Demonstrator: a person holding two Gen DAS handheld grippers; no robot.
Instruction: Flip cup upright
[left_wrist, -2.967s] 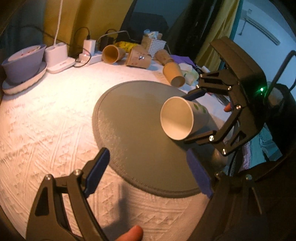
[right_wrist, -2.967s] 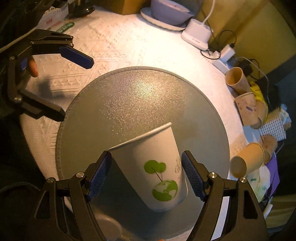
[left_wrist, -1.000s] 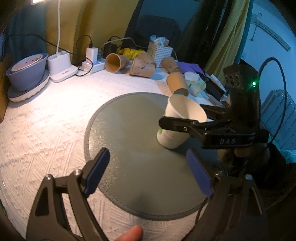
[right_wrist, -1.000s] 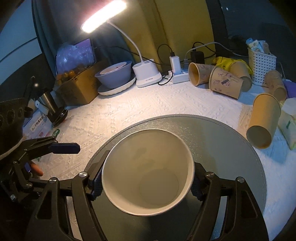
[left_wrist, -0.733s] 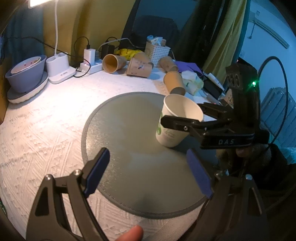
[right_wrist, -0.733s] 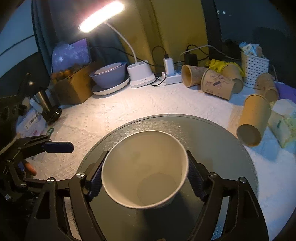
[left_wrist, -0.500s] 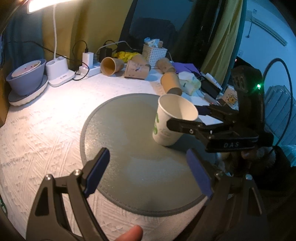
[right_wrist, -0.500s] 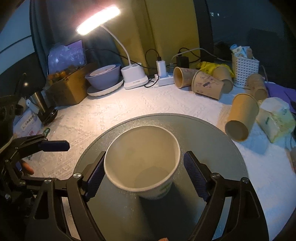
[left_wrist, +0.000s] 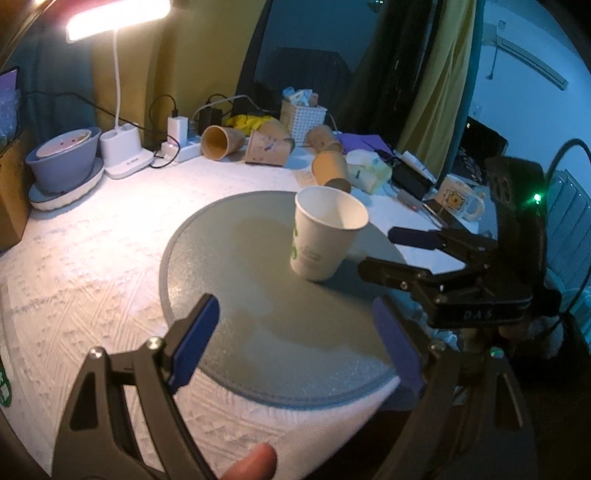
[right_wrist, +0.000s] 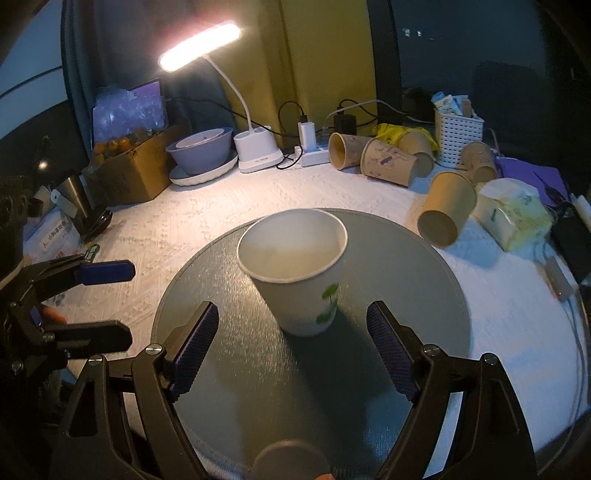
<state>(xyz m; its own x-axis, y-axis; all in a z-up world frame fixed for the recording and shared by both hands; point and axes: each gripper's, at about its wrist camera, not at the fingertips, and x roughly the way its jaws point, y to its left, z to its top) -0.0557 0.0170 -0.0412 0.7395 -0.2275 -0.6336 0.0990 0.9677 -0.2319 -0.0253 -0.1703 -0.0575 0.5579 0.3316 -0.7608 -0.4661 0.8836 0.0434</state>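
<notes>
The white paper cup (right_wrist: 295, 275) stands upright, mouth up, on the round grey mat (right_wrist: 406, 354), resting on its base toward the far half of the mat; a green printed emblem shows on its side wall. Nothing touches the cup. The right gripper (right_wrist: 291, 347) is on the near side of the cup with its jaws spread wide; the blue-padded fingers (right_wrist: 194, 341) flank the cup's lower part in the right wrist view but stand clear of it. In the left wrist view the right gripper (left_wrist: 402, 251) lies just beside the cup, on the mat's right edge, fingers apart and empty. The left gripper (left_wrist: 295, 343) hangs over the near edge of the mat, well apart from the cup, its jaws likewise spread and holding nothing; the right wrist view shows it (right_wrist: 107, 302) off the mat's left rim. The mat lies on a white textured tablecloth (left_wrist: 74, 266). Beyond the mat, several brown paper cups (right_wrist: 445, 210) lie on their sides, near a white woven basket (right_wrist: 458, 136). A lit desk lamp (right_wrist: 201, 46) stands behind the mat beside a grey bowl on a plate (right_wrist: 201, 151) and a power strip (right_wrist: 314, 155).
</notes>
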